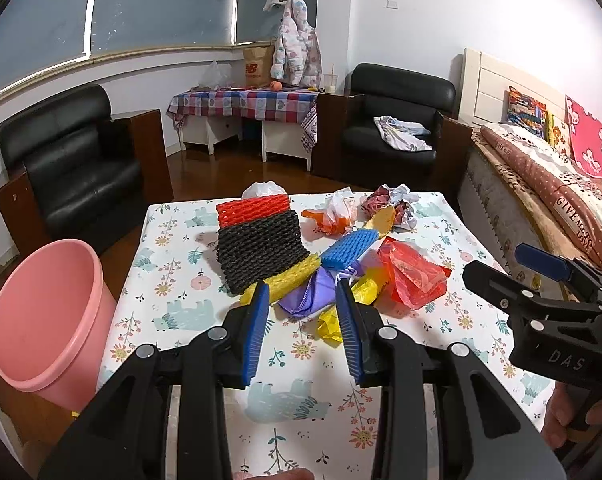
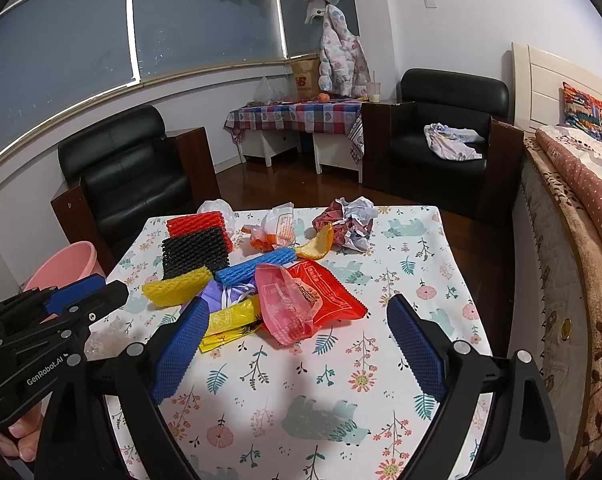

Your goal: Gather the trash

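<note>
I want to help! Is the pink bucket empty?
Looks empty: the pink bucket's visible inside shows only bare pink wall; its bottom is hidden.

Pink bin [image 2: 67, 262] half hidden behind left tool [image 2: 81, 300]; purple bag [image 2: 217, 294] mostly buried.

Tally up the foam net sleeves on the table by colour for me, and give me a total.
Red foam net: 1
Black foam net: 1
Yellow foam net: 1
Blue foam net: 1
Total: 4 foam nets, all lying in the pile on the table.
</note>
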A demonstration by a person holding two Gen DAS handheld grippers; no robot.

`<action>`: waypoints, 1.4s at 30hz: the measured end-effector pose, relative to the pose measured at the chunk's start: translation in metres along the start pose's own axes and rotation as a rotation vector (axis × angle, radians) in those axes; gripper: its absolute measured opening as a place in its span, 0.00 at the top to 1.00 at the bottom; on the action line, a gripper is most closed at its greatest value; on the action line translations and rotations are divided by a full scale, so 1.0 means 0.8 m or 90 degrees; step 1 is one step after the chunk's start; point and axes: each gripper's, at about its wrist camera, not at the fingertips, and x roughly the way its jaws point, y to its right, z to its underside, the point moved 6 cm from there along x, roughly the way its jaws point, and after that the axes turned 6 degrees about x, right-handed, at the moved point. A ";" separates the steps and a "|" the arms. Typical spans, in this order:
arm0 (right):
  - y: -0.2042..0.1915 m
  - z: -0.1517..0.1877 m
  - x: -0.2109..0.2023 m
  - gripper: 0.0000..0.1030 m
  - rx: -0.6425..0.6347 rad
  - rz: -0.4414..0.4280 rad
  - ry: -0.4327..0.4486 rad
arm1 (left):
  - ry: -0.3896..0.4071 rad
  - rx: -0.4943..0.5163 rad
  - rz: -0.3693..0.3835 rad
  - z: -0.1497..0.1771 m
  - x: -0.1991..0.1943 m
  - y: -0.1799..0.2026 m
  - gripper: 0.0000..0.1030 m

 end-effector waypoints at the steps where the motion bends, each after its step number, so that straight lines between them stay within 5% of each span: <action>1: 0.000 0.000 0.001 0.13 0.000 0.000 -0.001 | 0.000 -0.001 0.000 0.001 0.000 0.000 0.66; 42: -0.004 0.004 0.006 0.13 -0.002 0.000 -0.004 | 0.007 -0.005 -0.002 -0.002 -0.008 0.016 0.66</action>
